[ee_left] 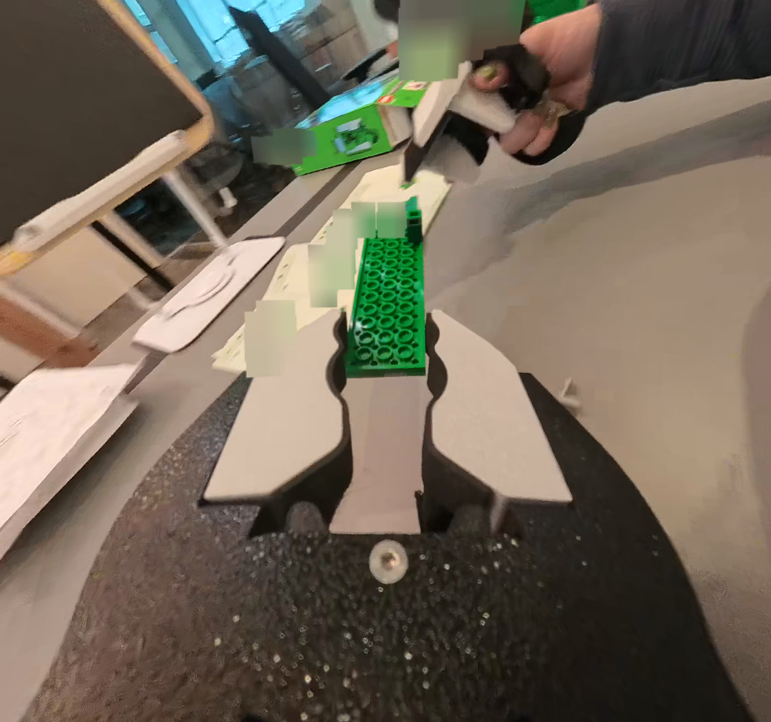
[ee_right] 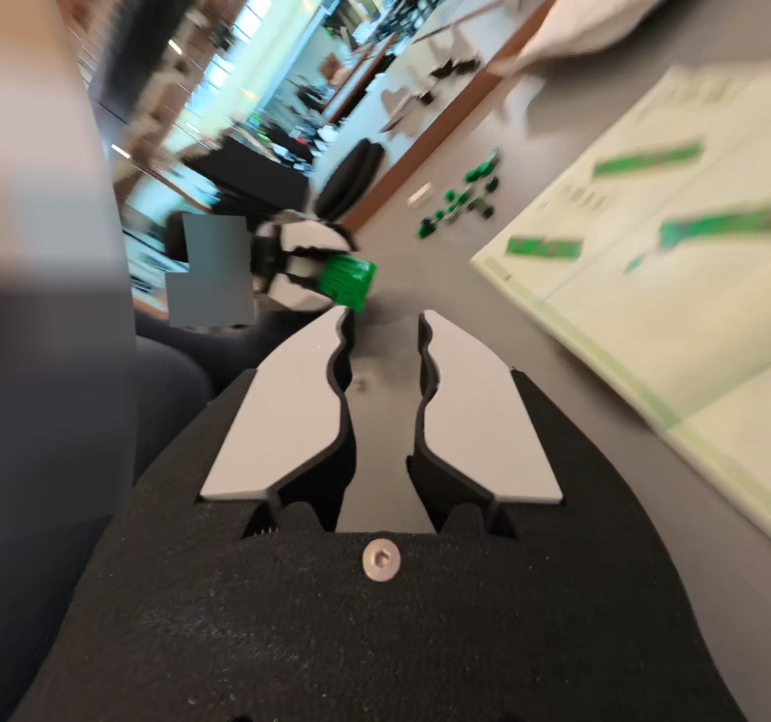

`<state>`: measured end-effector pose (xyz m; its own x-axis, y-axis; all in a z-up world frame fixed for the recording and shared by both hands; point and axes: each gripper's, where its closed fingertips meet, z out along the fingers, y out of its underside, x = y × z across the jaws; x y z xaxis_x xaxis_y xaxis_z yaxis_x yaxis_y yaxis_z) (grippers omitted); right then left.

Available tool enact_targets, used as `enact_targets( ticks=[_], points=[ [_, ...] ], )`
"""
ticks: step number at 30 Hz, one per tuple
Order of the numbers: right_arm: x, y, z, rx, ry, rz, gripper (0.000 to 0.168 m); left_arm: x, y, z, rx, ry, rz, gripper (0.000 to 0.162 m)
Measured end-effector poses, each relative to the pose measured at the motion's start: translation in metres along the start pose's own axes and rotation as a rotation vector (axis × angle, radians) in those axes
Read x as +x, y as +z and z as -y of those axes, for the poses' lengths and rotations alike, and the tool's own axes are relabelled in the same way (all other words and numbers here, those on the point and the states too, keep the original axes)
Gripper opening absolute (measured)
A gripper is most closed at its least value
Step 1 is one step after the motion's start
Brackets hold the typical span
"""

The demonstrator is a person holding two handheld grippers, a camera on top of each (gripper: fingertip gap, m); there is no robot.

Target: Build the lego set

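My left gripper is shut on the near end of a long green Lego plate. The plate is held above the grey table with its tubed underside facing the camera. A small green brick sits at the plate's far end. My right gripper is open and empty, tilted low over the table. In the left wrist view the right gripper hangs just beyond the plate's far end, held by a hand. In the right wrist view the left gripper shows with the plate.
An open instruction booklet lies on the table to the right; it also shows under the plate in the left wrist view. Several loose green pieces lie past it. A green set box and white paper bags lie at the left. One gripper's finger ends stand about 12 centimetres off the other's.
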<state>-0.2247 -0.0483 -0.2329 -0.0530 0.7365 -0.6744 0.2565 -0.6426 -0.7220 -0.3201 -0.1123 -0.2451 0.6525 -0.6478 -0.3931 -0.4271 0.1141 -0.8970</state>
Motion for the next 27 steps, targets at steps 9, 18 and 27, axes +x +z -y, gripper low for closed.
enact_targets(
  ticks=[9,18,27],
  points=[
    [0.01,0.088,0.016,-0.107,-0.411,-0.127,0.029,-0.084,-0.105,-0.048,-0.059,-0.217,0.58,0.035],
    [0.017,0.19,-0.015,-0.409,-0.465,-0.116,0.024,-0.109,-0.132,-0.068,-0.138,-0.224,0.819,0.035],
    [0.033,0.239,-0.045,-0.471,-0.467,-0.419,0.018,-0.109,-0.13,-0.069,-0.137,-0.227,0.81,0.035]
  ],
)
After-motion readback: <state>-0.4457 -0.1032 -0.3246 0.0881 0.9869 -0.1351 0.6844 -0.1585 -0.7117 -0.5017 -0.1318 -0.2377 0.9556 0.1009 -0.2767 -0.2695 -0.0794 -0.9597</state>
